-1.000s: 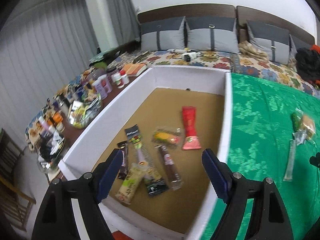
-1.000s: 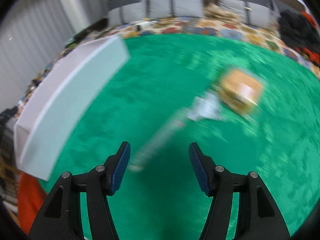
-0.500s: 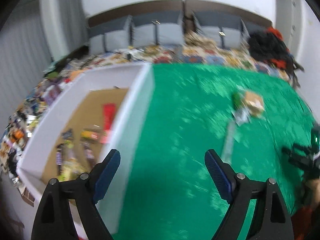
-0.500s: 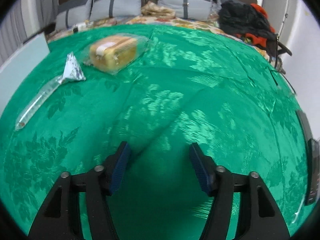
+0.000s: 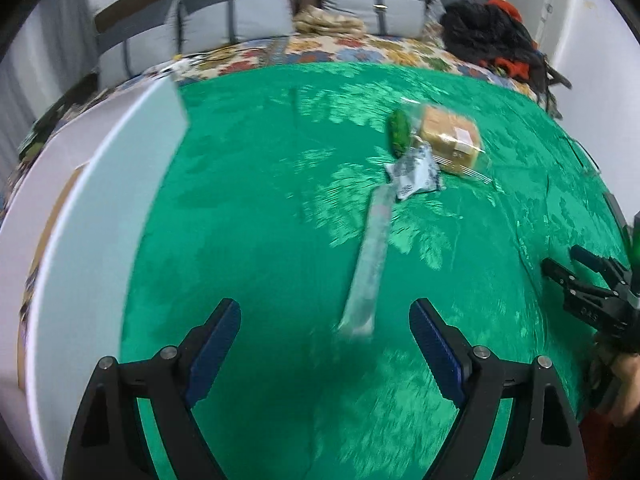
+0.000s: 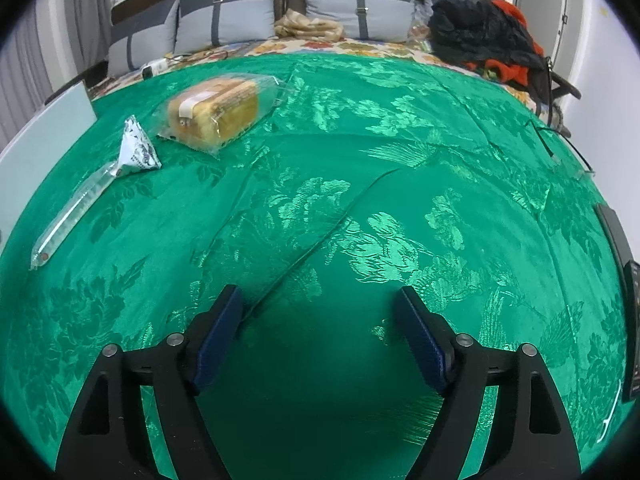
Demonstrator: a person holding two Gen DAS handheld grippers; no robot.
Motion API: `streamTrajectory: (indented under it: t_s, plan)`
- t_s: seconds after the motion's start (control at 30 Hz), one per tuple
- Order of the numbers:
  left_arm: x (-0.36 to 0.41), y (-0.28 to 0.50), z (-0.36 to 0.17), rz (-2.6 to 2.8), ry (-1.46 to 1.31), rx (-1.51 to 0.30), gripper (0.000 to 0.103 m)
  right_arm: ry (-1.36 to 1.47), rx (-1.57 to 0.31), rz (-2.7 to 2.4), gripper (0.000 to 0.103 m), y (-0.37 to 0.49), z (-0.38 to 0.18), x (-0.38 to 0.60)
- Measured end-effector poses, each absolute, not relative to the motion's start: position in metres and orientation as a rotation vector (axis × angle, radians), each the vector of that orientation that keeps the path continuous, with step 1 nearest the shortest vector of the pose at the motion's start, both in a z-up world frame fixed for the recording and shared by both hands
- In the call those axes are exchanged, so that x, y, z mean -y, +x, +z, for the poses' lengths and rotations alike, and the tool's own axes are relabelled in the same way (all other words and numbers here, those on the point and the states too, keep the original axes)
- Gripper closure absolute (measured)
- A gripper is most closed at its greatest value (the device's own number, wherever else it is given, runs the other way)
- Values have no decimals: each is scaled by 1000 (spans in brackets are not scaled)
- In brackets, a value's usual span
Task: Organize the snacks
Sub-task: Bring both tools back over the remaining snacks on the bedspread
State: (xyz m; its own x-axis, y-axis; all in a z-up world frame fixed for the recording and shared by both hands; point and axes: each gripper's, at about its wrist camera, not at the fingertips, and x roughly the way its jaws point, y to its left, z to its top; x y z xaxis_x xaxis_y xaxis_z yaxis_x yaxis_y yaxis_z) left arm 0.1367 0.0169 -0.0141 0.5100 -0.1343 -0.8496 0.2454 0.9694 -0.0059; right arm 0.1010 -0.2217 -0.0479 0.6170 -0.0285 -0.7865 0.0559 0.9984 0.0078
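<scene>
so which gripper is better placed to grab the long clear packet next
Left, probably. The left gripper is open, and the long clear packet ends just ahead between its fingers, with the white box on its left. The right gripper is open over bare green cloth; the packet lies far to its left.

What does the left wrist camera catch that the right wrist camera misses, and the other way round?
Only the left view shows the small green snack packet and the right gripper, jaws open. Only the right view shows the flat black devices at the bedspread's right edge. Both show the clear-wrapped yellow cake, the long clear stick packet and the white cardboard box.
</scene>
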Motion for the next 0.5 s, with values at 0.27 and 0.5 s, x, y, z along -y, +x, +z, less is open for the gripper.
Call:
streamTrajectory:
  t_s: [0.27, 0.5]
  plan:
    - [18, 179, -44, -274, 234, -1042, 17, 33, -905, -47, 22, 101, -48, 222]
    - [18, 201, -67, -253, 144, -1107, 17, 34, -905, -47, 21, 101, -48, 222]
